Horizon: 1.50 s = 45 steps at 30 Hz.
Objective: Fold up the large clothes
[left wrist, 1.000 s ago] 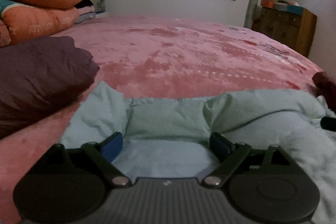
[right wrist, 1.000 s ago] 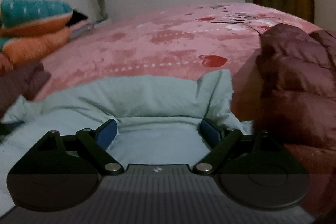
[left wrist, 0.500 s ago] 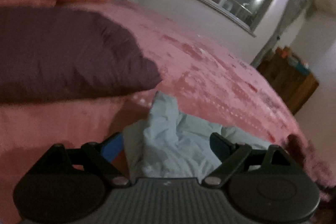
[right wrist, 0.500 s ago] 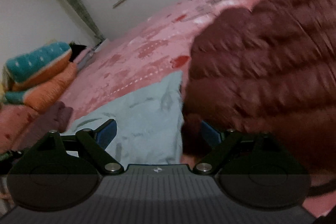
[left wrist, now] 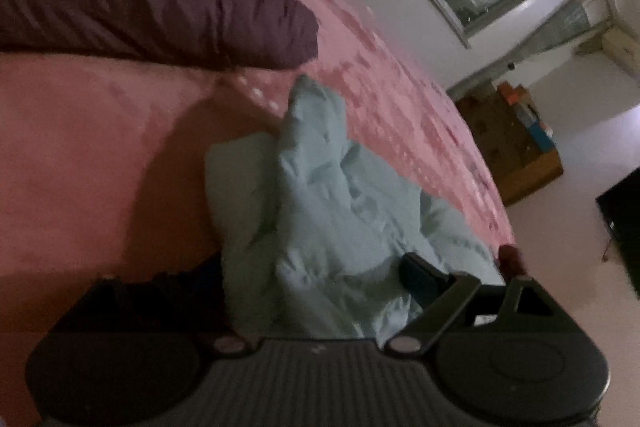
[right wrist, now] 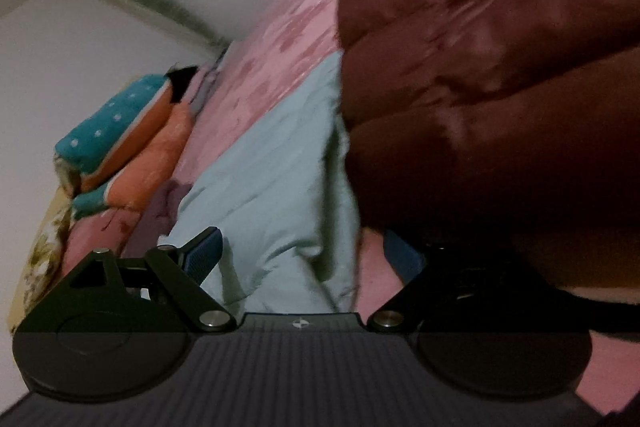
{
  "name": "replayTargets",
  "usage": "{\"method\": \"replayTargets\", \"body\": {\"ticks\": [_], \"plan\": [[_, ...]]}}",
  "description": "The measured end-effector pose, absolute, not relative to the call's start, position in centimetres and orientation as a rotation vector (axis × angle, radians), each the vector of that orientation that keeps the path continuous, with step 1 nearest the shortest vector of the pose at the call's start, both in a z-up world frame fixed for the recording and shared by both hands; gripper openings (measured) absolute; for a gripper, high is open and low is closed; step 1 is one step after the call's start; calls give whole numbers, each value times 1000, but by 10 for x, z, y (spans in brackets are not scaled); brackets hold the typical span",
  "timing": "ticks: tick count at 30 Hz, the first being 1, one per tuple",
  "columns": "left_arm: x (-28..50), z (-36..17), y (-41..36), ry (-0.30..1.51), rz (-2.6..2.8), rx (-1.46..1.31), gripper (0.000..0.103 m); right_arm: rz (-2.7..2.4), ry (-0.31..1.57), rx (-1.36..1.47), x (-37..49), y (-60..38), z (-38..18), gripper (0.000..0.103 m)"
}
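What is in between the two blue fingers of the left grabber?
The light blue garment bunches up between the left gripper's open fingers, lying on the pink bedspread. The left wrist view shows this.

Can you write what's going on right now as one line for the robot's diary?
step: folding | left tongs: open, over blue garment | right tongs: open, at garment edge beside red puffy jacket | surface: pink bed
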<state>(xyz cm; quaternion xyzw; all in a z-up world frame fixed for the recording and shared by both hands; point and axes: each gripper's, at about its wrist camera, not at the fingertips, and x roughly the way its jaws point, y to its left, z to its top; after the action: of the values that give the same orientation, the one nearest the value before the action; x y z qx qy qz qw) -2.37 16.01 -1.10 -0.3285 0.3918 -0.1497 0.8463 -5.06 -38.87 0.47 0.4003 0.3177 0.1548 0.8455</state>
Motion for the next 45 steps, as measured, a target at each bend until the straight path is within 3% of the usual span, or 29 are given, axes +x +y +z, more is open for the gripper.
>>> {"method": "replayTargets", "body": {"ticks": [5,17,19,22,24,30,36,45], "plan": [[-18,-12,146,844,-374,-679,101,425,682,852,-36,-381,4,103],[-9,-22,142,839,-439,-792,100,505,615,931,-14,-362,3,103],[-11,-20,141,830,-429,-784,94,475,612,926,-16,-359,6,103],[-14,-18,139,818,-388,-771,70,416,627,884,-20,-352,12,96],[-19,-16,138,801,-376,-759,53,385,642,850,-24,-349,16,80],[-34,2,129,751,-342,-715,28,304,619,647,-37,-330,43,55],[-43,40,114,693,-359,-667,23,245,522,444,-63,-312,81,40],[-41,124,30,600,-555,-558,22,69,268,339,-125,-358,148,38]]}}
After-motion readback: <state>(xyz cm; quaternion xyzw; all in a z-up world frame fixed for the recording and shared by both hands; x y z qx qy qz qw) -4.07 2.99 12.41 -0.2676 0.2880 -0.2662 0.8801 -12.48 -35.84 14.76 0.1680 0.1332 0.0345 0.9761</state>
